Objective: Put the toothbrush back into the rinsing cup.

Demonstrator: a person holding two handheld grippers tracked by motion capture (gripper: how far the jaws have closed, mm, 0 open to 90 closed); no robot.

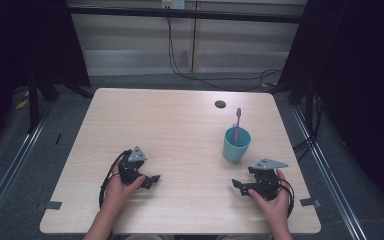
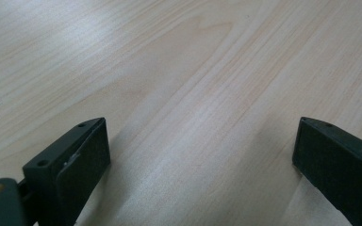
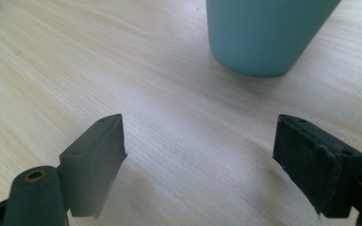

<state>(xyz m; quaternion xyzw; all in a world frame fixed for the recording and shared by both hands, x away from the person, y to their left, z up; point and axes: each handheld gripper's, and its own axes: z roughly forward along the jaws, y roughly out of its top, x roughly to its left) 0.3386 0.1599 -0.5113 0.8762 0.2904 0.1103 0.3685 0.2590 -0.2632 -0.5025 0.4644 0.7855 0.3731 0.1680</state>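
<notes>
High view, cup: I see the cup (image 1: 237, 144) upright on the table (image 1: 180, 125), right of centre, with the toothbrush (image 1: 237, 126) standing in it, head up, leaning a little.
High view, right claw (image 1: 239, 185): low near the front edge, jaws wide with nothing between them; the cup lies just beyond it, slightly to its left.
High view, left claw (image 1: 153, 179): also low and empty, well apart from the cup, so I judge the right hand the nearer one.
Left gripper view, left claw (image 2: 202, 150): jaws spread over bare wood.
Right gripper view, right claw (image 3: 200, 150): jaws spread, gripping nothing.
Right gripper view, cup (image 3: 264, 33): straight ahead and a touch right, near but not touching; its long axis runs upright.
</notes>
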